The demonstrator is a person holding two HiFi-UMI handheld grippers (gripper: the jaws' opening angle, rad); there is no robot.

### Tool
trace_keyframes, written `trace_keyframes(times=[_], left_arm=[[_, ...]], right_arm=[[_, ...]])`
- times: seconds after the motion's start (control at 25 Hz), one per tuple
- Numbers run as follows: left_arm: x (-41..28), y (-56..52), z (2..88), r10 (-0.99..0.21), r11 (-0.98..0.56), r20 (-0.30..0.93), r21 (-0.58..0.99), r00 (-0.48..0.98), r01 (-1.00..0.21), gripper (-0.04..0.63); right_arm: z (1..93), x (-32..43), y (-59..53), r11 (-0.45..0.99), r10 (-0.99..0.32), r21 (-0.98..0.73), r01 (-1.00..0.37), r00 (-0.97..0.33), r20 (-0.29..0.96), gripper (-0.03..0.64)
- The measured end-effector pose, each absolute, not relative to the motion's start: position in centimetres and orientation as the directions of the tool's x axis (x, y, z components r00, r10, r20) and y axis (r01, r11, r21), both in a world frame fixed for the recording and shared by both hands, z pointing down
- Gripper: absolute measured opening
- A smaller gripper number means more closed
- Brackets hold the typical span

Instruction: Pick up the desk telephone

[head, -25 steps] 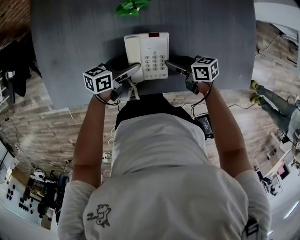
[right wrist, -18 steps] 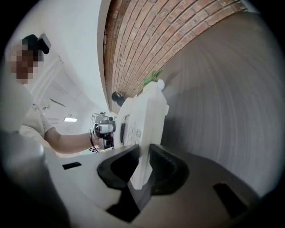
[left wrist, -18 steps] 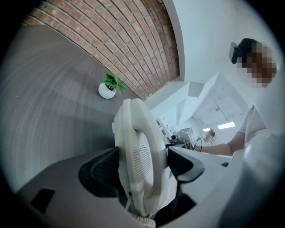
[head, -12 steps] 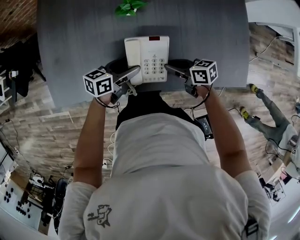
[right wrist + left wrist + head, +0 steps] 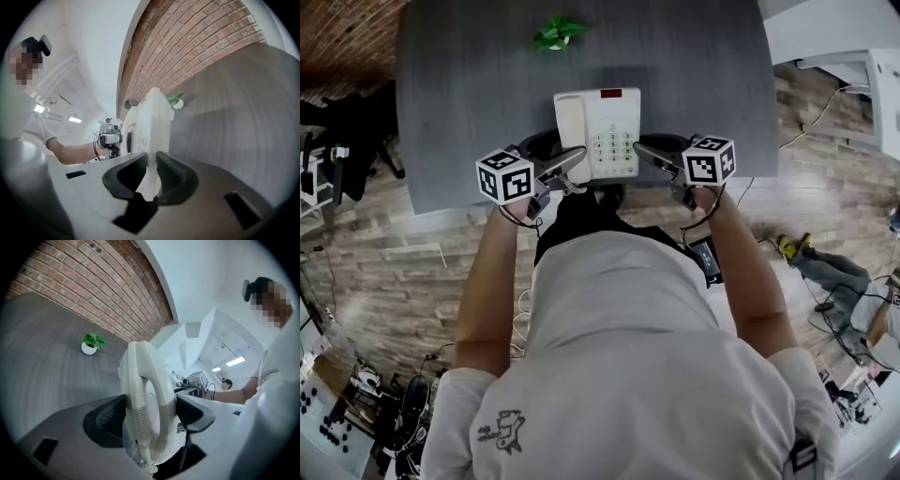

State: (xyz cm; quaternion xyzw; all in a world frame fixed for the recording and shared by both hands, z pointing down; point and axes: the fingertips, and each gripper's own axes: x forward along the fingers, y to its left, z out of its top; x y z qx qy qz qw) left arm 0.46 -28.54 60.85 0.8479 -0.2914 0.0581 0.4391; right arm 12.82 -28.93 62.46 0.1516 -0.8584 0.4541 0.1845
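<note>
The white desk telephone (image 5: 598,131) with its handset on the left and a grey keypad hangs above the near edge of the grey desk (image 5: 469,112). My left gripper (image 5: 572,161) is shut on its handset side, and its pads press the white shell (image 5: 145,399) from both sides in the left gripper view, where that gripper (image 5: 145,416) fills the lower frame. My right gripper (image 5: 647,155) is shut on the opposite edge. In the right gripper view the thin rim of the telephone (image 5: 152,126) stands clamped in that gripper (image 5: 149,176).
A small potted plant (image 5: 555,33) stands at the desk's far side. The telephone's coiled cord (image 5: 567,183) hangs at the near edge. A black chair (image 5: 347,141) is left of the desk, white furniture (image 5: 862,56) to the right, and cables lie on the wooden floor.
Both grippers have risen with the telephone held between them, and the desk now lies further below it. The grip on each side looks the same.
</note>
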Motion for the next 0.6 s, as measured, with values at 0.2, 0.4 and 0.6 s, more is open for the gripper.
trace_keyframes(times=[0.2,0.4,0.6], left_arm=[[1.2,-26.7,58.5,-0.481,-0.444,0.342,0.699,0.808,-0.560,0.348],[1.3,-25.1,57.2,-0.495,-0.446,0.348,0.685,0.796,-0.576,0.347],[0.2,-26.9,56.9,-0.483,-0.445,0.360,0.683,0.798,-0.578,0.345]], right_arm=[[59.8,13.7,-27.9,0.580,-0.117,-0.702,-0.414,-0.894,0.432,0.074],[58.5,13.8,-26.5,0.587,-0.131,-0.696,-0.413,-0.897,0.422,0.072],[59.0,12.7,-27.4,0.567,-0.113,-0.710,-0.417,-0.894,0.434,0.072]])
